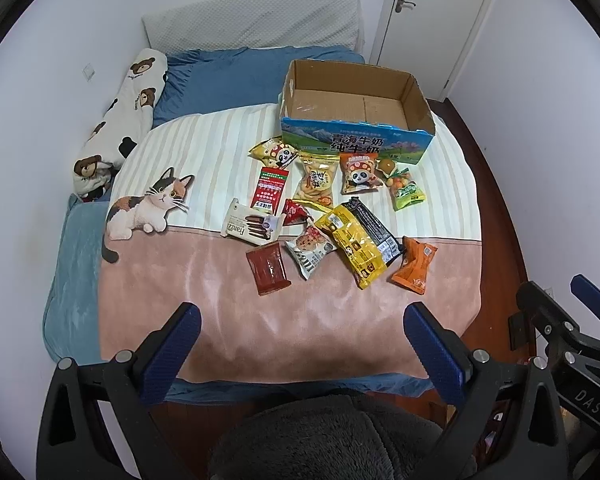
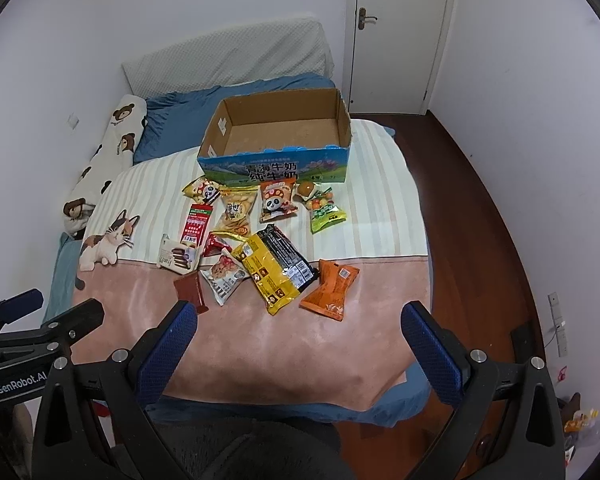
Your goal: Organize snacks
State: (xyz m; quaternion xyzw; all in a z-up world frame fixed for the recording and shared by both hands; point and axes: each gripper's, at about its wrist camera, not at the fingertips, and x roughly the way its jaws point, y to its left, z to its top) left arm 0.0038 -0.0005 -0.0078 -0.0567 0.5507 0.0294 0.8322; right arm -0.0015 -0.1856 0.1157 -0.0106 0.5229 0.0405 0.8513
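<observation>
Hovering over the near edge of the bed, both grippers point steeply down with their jaws spread wide and nothing between them. The snacks lie ahead of both, scattered across the blanket, with the cardboard box beyond them at the far side of the pile, open on top and empty as far as its floor shows.

The left gripper has the dark red packet closest, just ahead and a little to its left; that packet's long axis runs roughly away from the gripper, tilted slightly. The right gripper has the orange packet closest, just ahead and slightly to its right, long axis also running mostly away from it. My guess is each hand takes its own nearest packet first, since neither reach would cross the other.

Between those two, the big yellow and black bag lies on a diagonal, ahead of the right gripper and nearer to it than to the left.

Counting what shows: one box, and about twelve packets. Nearest row: dark red, a white cookie pouch, the yellow and black bag, orange. Middle: a wafer pack, a small red triangle, a red and green sachet. By the box: two panda bags, one yellow pouch, one green candy bag, and one small round item I cannot identify.
</observation>
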